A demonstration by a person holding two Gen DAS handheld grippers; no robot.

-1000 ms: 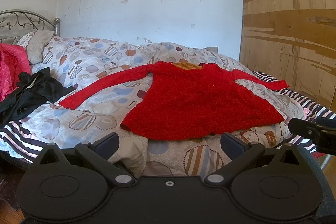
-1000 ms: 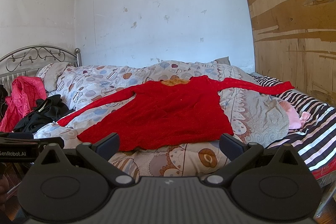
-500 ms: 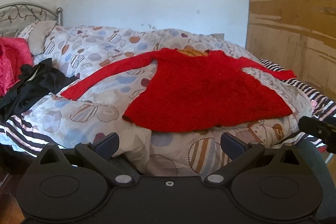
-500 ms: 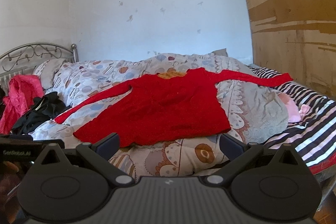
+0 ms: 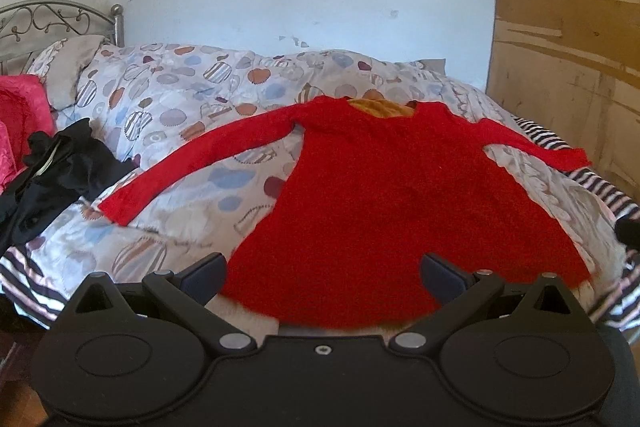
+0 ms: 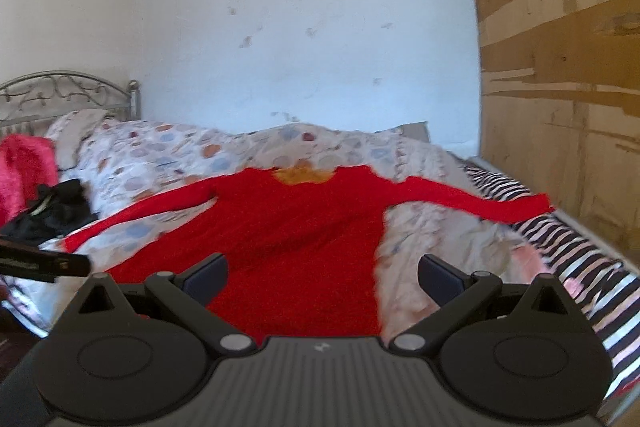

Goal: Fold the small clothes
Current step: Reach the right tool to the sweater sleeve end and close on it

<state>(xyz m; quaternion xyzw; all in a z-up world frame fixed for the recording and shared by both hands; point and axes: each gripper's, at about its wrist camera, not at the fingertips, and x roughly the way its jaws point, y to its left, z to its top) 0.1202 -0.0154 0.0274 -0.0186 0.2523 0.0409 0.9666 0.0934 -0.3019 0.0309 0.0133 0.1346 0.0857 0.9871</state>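
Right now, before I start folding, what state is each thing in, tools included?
Red top: spread flat on the bed, sleeves out to both sides, unfolded.
Left tool: open, empty, just short of the hem.
Right tool: open, empty, over the hem's right part.
Black garment: crumpled heap at the bed's left edge.
Pink garment: bunched by the headboard.
Duvet: rumpled, covering the bed.
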